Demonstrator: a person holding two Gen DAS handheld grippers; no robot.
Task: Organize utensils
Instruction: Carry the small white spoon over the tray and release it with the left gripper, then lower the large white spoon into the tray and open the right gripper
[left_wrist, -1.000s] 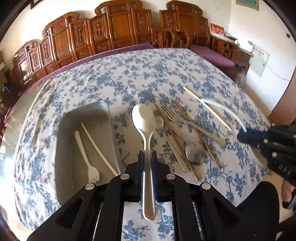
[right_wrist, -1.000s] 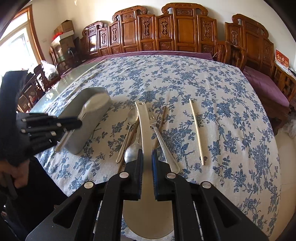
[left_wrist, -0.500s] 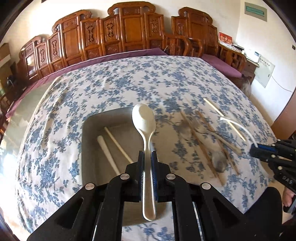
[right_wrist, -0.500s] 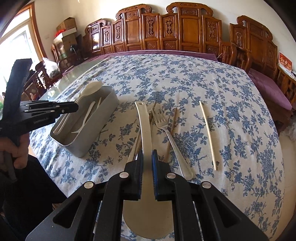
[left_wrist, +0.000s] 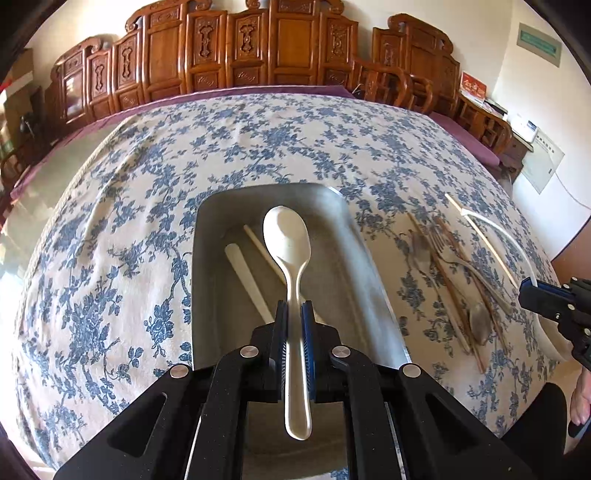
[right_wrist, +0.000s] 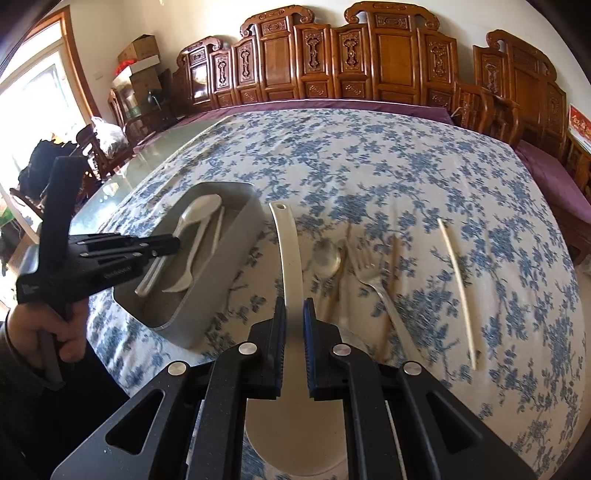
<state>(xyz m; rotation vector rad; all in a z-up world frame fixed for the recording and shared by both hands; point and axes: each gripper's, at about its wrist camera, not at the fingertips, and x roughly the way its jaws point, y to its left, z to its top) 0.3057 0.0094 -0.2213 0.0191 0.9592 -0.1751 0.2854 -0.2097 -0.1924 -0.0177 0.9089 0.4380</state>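
My left gripper (left_wrist: 294, 310) is shut on the handle of a cream plastic spoon (left_wrist: 287, 236), whose bowl hangs over the grey tray (left_wrist: 197, 266). A cream chopstick (left_wrist: 260, 245) and a flat white utensil (left_wrist: 245, 275) lie in the tray. In the right wrist view the left gripper (right_wrist: 173, 243) holds that spoon (right_wrist: 201, 210) above the tray (right_wrist: 221, 280). My right gripper (right_wrist: 294, 310) is shut on the long handle of a large cream serving spoon (right_wrist: 290, 258), held above the cloth just right of the tray. The right gripper (left_wrist: 526, 288) also shows at the left wrist view's right edge.
On the blue-flowered tablecloth (right_wrist: 369, 166) right of the tray lie a metal spoon (right_wrist: 327, 256), a metal fork (right_wrist: 369, 277), brown chopsticks (right_wrist: 393, 266) and a cream chopstick (right_wrist: 458, 288). A hand (right_wrist: 55, 328) grips the left tool. Carved wooden chairs (right_wrist: 369, 55) line the far side.
The left gripper carried the cream spoon left, from over the cloth to over the tray, and sank slightly. The right gripper with the serving spoon shifted left toward the tray.
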